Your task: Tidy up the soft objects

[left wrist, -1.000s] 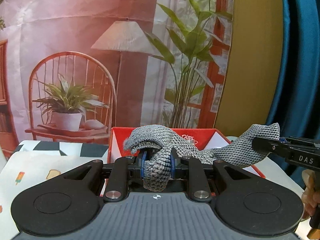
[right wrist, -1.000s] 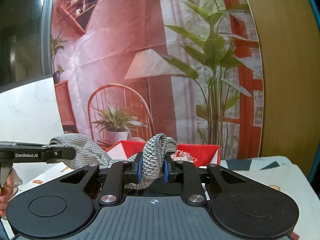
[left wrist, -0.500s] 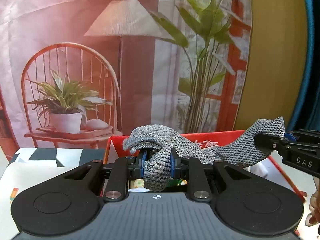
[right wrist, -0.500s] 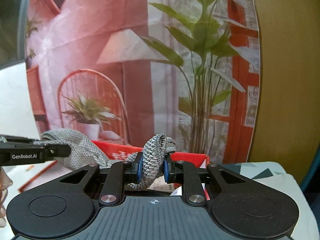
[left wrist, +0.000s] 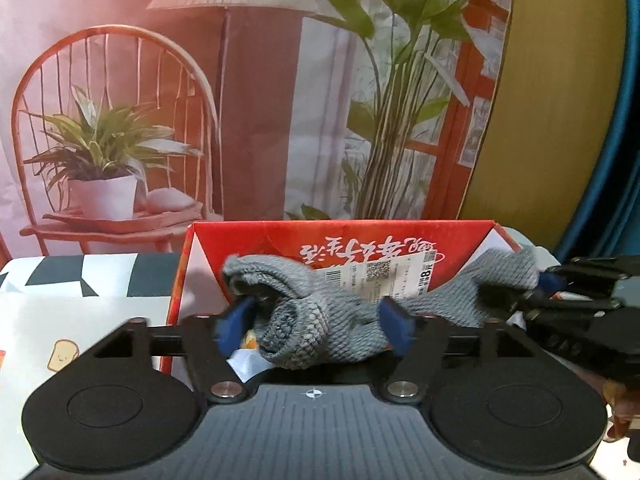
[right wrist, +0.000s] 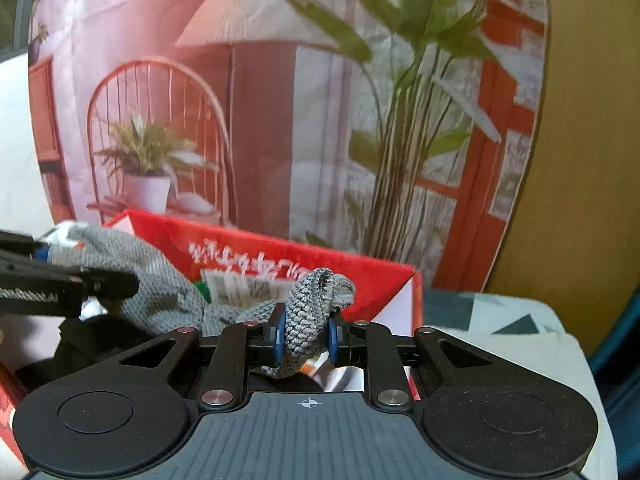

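A grey knitted cloth (left wrist: 320,320) hangs over the open red cardboard box (left wrist: 280,236). My left gripper (left wrist: 314,330) has its blue pads wide apart, with the cloth's rolled end lying loose between them. My right gripper (right wrist: 306,338) is shut on the cloth's other end (right wrist: 312,312), above the box's (right wrist: 360,276) right side. The right gripper also shows at the right edge of the left wrist view (left wrist: 576,292), and the left gripper at the left edge of the right wrist view (right wrist: 60,280).
The box stands on a tablecloth (left wrist: 72,320) with black triangles and cartoon prints. A printed backdrop (left wrist: 240,100) with a chair, lamp and plants hangs right behind the box. A white label (left wrist: 384,276) sits on the box's inner wall. A yellow wall (left wrist: 552,120) is at right.
My left gripper has opened and let go of the cloth. Both grippers have moved forward and down over the red box, and the cloth has sunk towards it.
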{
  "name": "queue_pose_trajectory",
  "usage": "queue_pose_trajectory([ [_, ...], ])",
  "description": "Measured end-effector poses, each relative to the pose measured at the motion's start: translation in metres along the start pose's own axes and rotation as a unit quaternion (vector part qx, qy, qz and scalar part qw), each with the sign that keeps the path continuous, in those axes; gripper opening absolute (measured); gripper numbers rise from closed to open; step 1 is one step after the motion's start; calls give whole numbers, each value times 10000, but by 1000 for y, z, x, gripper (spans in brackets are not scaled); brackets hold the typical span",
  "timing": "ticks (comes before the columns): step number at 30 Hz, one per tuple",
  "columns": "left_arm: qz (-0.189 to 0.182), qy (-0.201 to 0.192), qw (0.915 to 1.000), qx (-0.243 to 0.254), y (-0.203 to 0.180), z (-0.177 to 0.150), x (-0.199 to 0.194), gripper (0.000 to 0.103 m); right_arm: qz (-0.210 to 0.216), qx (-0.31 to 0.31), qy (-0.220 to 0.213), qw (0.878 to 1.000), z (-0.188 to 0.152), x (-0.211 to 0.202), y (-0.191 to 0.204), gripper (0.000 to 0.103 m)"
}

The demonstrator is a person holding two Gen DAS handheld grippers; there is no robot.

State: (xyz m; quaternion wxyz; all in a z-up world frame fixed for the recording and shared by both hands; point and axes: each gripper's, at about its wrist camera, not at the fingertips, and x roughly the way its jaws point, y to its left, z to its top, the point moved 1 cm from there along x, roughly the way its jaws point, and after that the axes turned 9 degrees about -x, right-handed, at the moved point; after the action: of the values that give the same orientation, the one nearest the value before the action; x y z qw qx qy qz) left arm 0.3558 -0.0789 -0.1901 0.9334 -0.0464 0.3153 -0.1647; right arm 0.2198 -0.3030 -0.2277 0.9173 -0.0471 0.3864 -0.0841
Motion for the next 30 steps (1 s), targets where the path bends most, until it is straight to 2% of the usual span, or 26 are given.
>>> queue_pose_trajectory([
  [2,39,-47,9999,89,-2,-1,-4,92,89,-275,227,9993,0,5,7,22],
  [5,-38,-40,9999,83,-1,-1,-11,97,150,-379,461,9981,0,7,9,30],
  [8,-11,-75,9999,70,1,0,-22,100,155,-208,370,9990,1,-2,5,40],
  [10,51,-149,9998,132,0,-1,-31,100,169,-162,318,9992,0,-11,4,55],
  [14,106,-254,9995,144,-1,-7,-51,103,383,-29,343,9987,-8,-29,2,70],
  [16,152,-291,9994,136,-1,-12,-60,103,520,157,291,9981,-12,-40,1,82],
  [20,321,-276,9988,249,-4,-24,-77,103,671,410,205,9967,-18,-63,3,92],
  [22,435,-294,9981,315,-6,-28,-86,103,683,491,143,9964,-19,-73,5,101],
  [28,326,-429,9985,76,-1,-36,-124,103,523,760,-87,9957,-17,-104,11,103],
  [30,407,-505,9979,-18,-1,-36,-138,103,518,836,-210,9949,-16,-117,14,103],
])
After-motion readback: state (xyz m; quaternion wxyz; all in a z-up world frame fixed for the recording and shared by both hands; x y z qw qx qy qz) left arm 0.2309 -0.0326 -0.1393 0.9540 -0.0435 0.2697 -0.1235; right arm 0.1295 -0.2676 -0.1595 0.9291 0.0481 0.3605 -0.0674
